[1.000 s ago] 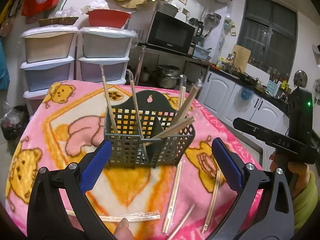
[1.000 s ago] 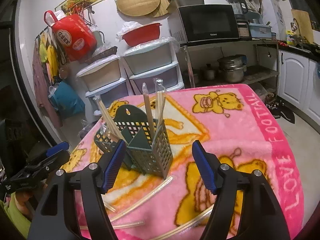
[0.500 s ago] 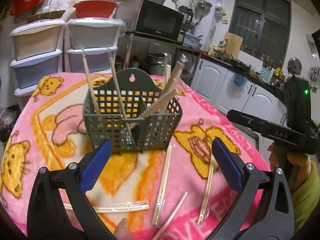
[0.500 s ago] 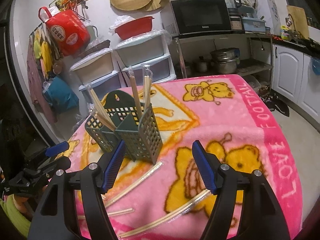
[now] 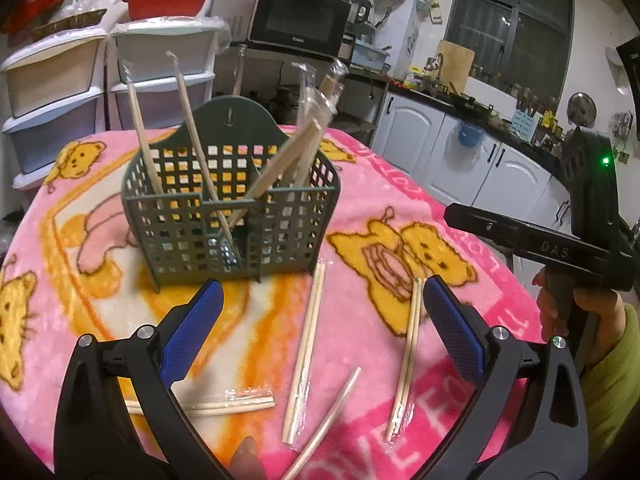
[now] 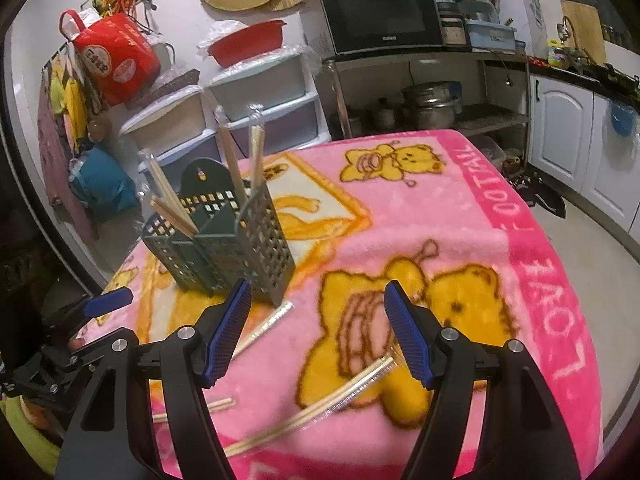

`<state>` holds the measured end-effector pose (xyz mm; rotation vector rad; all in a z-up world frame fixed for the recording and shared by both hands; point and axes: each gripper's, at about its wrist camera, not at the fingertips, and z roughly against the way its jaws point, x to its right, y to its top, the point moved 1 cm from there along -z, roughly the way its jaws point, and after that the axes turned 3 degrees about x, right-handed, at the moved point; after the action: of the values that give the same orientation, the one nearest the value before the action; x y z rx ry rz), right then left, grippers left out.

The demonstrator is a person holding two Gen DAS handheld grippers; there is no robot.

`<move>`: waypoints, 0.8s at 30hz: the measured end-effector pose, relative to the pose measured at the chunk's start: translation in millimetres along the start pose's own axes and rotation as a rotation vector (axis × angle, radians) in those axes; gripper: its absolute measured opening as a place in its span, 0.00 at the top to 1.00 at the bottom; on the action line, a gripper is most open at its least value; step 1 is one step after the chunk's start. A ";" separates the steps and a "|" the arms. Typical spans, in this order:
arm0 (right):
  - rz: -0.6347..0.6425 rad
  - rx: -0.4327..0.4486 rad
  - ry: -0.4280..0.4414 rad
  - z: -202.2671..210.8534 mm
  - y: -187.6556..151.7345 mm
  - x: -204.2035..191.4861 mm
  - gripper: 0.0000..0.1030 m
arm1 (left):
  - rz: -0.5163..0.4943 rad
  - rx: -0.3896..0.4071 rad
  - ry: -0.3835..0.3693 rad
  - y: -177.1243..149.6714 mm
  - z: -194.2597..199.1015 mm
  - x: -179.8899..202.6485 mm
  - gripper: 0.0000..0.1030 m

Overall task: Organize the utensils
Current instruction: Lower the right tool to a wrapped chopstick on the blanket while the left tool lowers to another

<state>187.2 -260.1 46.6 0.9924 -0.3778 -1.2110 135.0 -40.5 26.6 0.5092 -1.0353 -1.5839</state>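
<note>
A dark green slotted utensil basket (image 5: 228, 224) (image 6: 224, 240) stands on the pink blanket, with several wrapped chopstick pairs leaning in its compartments. Loose wrapped chopsticks lie in front of it: one pair (image 5: 306, 350) below the basket, another (image 5: 408, 360) to the right, a short pair (image 5: 224, 404) near the left finger. My left gripper (image 5: 320, 320) hovers open above them, nothing between its blue pads. My right gripper (image 6: 318, 326) is open over the bear print, a long pair (image 6: 320, 404) lying just beneath it and another pair (image 6: 262, 326) by its left finger.
The round table's blanket (image 6: 460, 208) drops off at the right edge toward the floor. Stacked plastic drawers (image 5: 56, 92) and a microwave (image 6: 384, 16) on a metal shelf stand behind. The right gripper's body (image 5: 560, 240) and a hand show at the right of the left wrist view.
Both grippers have sunk toward the table and come closer to the loose chopsticks; the basket now sits higher and larger in both views. Jaws are unchanged.
</note>
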 end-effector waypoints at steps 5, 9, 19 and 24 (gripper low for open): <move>-0.013 -0.027 -0.015 -4.7 -9.8 8.4 0.36 | -0.013 -0.032 -0.012 -6.7 -8.7 3.8 0.10; -0.023 -0.051 -0.023 -9.6 -18.1 15.2 0.36 | -0.025 -0.063 -0.018 -12.8 -16.0 7.2 0.10; -0.062 -0.126 -0.031 -25.2 -36.4 30.2 0.36 | -0.094 -0.160 -0.053 -34.4 -34.0 27.0 0.13; -0.090 -0.162 -0.031 -32.4 -43.9 38.1 0.36 | -0.124 -0.223 -0.057 -48.6 -44.8 35.0 0.26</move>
<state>197.6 -281.2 -15.6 0.8586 -0.2574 -1.3182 132.6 -89.2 -30.1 0.3830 -0.8688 -1.8080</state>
